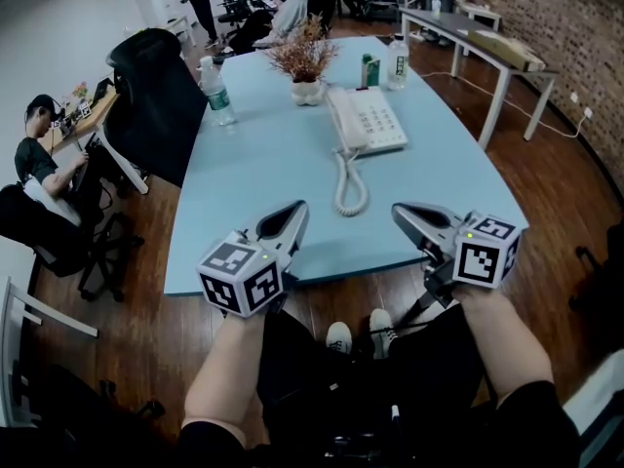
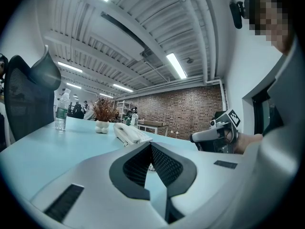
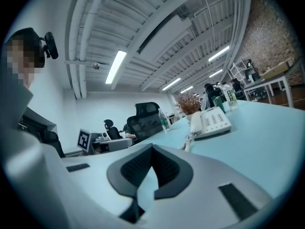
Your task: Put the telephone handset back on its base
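Observation:
A white desk telephone (image 1: 369, 120) sits mid-table on the light blue table (image 1: 263, 183). Its handset (image 1: 341, 125) lies along the left side of the base, and the coiled cord (image 1: 348, 185) trails toward me. The phone also shows in the left gripper view (image 2: 129, 133) and the right gripper view (image 3: 212, 123). My left gripper (image 1: 297, 211) and right gripper (image 1: 400, 213) hover at the table's near edge, short of the cord. Each one's jaws meet at the tips, shut with nothing between them, as their own views (image 2: 151, 147) (image 3: 152, 149) show.
A dried plant in a white pot (image 1: 305, 61) stands behind the phone. A water bottle (image 1: 217, 91) is at the far left, another bottle (image 1: 397, 61) and a green carton (image 1: 370, 71) at the back. A black chair (image 1: 156, 86) and a seated person (image 1: 39, 159) are to the left.

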The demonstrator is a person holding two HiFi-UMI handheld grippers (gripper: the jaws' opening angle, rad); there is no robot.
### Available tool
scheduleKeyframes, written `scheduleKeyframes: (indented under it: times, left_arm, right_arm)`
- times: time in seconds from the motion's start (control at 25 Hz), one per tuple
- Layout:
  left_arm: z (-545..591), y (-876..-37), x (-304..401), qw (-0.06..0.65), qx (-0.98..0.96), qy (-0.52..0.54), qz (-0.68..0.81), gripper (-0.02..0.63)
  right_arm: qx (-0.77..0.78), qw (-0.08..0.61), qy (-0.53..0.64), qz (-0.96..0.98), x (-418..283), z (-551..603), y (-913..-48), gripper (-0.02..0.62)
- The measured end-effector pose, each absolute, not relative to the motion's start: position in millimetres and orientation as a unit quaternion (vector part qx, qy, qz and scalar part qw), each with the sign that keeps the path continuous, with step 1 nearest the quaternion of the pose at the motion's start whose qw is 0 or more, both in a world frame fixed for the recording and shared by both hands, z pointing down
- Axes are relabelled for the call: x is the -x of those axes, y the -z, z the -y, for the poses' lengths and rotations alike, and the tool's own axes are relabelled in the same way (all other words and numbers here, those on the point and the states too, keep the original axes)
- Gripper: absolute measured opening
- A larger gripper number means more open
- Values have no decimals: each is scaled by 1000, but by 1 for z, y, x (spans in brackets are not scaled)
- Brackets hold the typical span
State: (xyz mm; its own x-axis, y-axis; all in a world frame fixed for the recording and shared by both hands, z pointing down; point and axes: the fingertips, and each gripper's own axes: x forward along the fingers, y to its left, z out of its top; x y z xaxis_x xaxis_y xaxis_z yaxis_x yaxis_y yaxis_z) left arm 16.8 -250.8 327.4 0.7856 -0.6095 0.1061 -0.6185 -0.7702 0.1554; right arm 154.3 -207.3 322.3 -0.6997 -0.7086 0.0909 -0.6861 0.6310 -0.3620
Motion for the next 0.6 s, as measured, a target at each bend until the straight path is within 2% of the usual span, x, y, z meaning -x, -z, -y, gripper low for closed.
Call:
scheduleKeyframes:
  times: [0.6]
  left_arm:
    - [253,-327,-15,89,-939,-25,330,-5]
  right_arm:
    - [394,19,175,-902,-156,209,-333,5]
